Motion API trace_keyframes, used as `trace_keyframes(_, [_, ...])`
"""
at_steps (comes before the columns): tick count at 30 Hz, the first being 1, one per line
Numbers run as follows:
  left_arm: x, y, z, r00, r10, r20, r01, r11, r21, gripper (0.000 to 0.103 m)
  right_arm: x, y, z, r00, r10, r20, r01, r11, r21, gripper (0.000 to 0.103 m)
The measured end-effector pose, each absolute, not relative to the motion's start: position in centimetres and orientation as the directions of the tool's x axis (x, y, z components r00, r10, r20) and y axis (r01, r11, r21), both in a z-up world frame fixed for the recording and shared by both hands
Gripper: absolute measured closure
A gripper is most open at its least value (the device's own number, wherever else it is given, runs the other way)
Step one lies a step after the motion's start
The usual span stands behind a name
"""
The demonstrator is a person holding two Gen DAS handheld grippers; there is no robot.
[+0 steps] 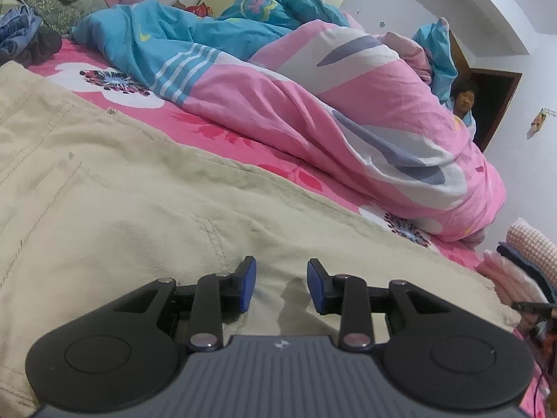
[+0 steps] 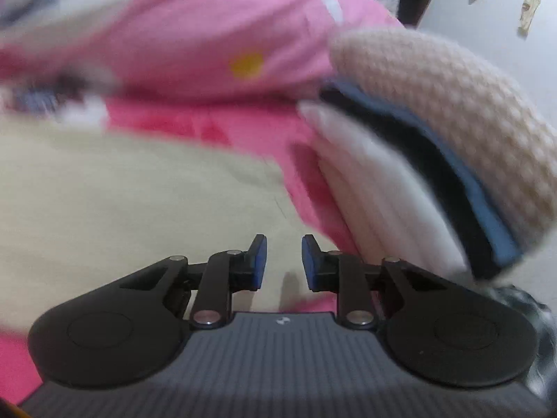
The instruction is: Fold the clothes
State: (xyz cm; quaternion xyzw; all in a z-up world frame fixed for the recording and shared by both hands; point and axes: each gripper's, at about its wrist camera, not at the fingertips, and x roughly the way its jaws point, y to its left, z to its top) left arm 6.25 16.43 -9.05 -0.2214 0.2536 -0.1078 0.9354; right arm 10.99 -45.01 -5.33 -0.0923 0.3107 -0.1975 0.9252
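Pink flowered bedding (image 1: pixel 115 95) covers the bed, with a rumpled quilt (image 1: pixel 348 111) heaped along its far side and a person (image 1: pixel 463 101) standing by a dark doorway beyond it.

Khaki trousers (image 1: pixel 122 191) lie spread across the near part of the bed, seams and stitching showing, the cloth fairly flat with a few soft wrinkles. At the right sits a stack (image 2: pixel 435 132) of folded clothes: white layers below, something dark and blue between, a waffle-knit piece on top.

Left gripper (image 1: pixel 281 284) hovers low over the trousers, its jaws parted with nothing between them. Right gripper (image 2: pixel 284 261) is also spread apart and empty, over the trousers' right edge, just beside the stack; its view is smeared, so it seems to be moving fast.

Whether the trousers are laid out to be folded or already folded once, I cannot tell from here.

The risks look plain enough. A quick right gripper so near the stack could knock it askew. A pinch taken too deep could catch the bedding along with the khaki, and uneven lifting would drag wrinkles into any fold.
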Motion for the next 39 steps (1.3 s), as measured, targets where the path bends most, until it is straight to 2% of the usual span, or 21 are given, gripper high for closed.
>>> trace_keyframes(3, [6.2,16.6,-9.1,0.849,-0.320,-0.421,0.093,0.874,-0.477,0.069,14.8,-47.7,-5.3,0.744,-0.278,-0.607,0.296,0.952,-0.073,0.083])
trace_keyframes(5, [6.1,16.6,-9.1,0.850,-0.324,-0.416,0.095,0.870,-0.483,0.069,18.0,-49.9,-6.4,0.706,-0.257,-0.660,0.338,0.941,-0.004,0.084])
trace_keyframes(6, [6.1,16.7,-9.1,0.850,-0.326,-0.414,0.096,0.869,-0.486,0.069,19.3,-50.9,-7.0,0.673,-0.285,-0.683,0.378,0.926,-0.014,0.086])
trace_keyframes(7, [6.1,16.7,-9.1,0.850,-0.327,-0.413,0.097,0.868,-0.487,0.069,20.0,-52.0,-7.4,0.658,-0.301,-0.691,0.410,0.912,-0.008,0.097])
trace_keyframes(9, [6.1,16.7,-9.2,0.850,-0.329,-0.412,0.098,0.867,-0.489,0.069,20.8,-52.5,-6.7,0.631,-0.340,-0.697,0.463,0.886,-0.014,0.096])
trace_keyframes(10, [6.1,16.7,-9.2,0.850,-0.329,-0.411,0.099,0.866,-0.490,0.068,21.0,-52.1,-6.0,0.633,-0.354,-0.688,0.470,0.883,-0.021,0.092])
trace_keyframes(14, [6.2,16.6,-9.1,0.849,-0.329,-0.413,0.102,0.870,-0.482,0.067,22.5,-50.9,-6.2,0.674,-0.265,-0.689,0.406,0.912,0.047,0.095])
trace_keyframes(17, [6.1,16.6,-9.1,0.850,-0.330,-0.411,0.104,0.870,-0.483,0.066,23.3,-51.3,-7.0,0.634,-0.329,-0.700,0.486,0.873,0.030,0.100])
trace_keyframes(19, [5.9,16.6,-9.0,0.855,-0.326,-0.404,0.104,0.870,-0.482,0.064,23.1,-49.9,-6.1,0.619,-0.428,-0.659,0.524,0.849,-0.060,0.096])
trace_keyframes(20, [5.7,16.5,-8.9,0.858,-0.326,-0.397,0.108,0.870,-0.481,0.063,22.6,-48.5,-5.5,0.633,-0.457,-0.625,0.496,0.859,-0.126,0.096])
trace_keyframes(23, [5.2,16.3,-8.5,0.870,-0.325,-0.371,0.123,0.872,-0.475,0.056,19.3,-43.9,-3.3,0.728,-0.380,-0.571,0.351,0.922,-0.165,0.095])
trace_keyframes(27, [4.1,16.6,-7.9,0.885,-0.361,-0.294,0.167,0.835,-0.525,0.054,12.5,-36.2,-1.7,0.833,-0.077,-0.548,0.066,0.997,-0.040,0.092])
trace_keyframes(31, [3.2,17.9,-7.1,0.902,-0.353,-0.249,0.158,0.806,-0.570,0.053,6.9,-30.3,-3.3,0.825,0.206,-0.526,-0.180,0.978,0.101,0.090])
trace_keyframes(34, [4.0,19.2,-5.8,0.915,-0.268,-0.303,0.061,0.831,-0.553,0.053,5.8,-28.0,-6.9,0.755,0.191,-0.628,-0.212,0.976,0.043,0.080])
trace_keyframes(35, [4.5,19.6,-5.4,0.914,-0.232,-0.333,0.016,0.840,-0.542,0.053,5.7,-27.3,-7.6,0.740,0.181,-0.648,-0.215,0.976,0.027,0.080])
trace_keyframes(39, [7.9,20.9,-3.3,0.874,-0.157,-0.459,-0.102,0.866,-0.490,0.053,5.8,-24.8,-5.2,0.781,0.196,-0.593,-0.211,0.976,0.046,0.079])
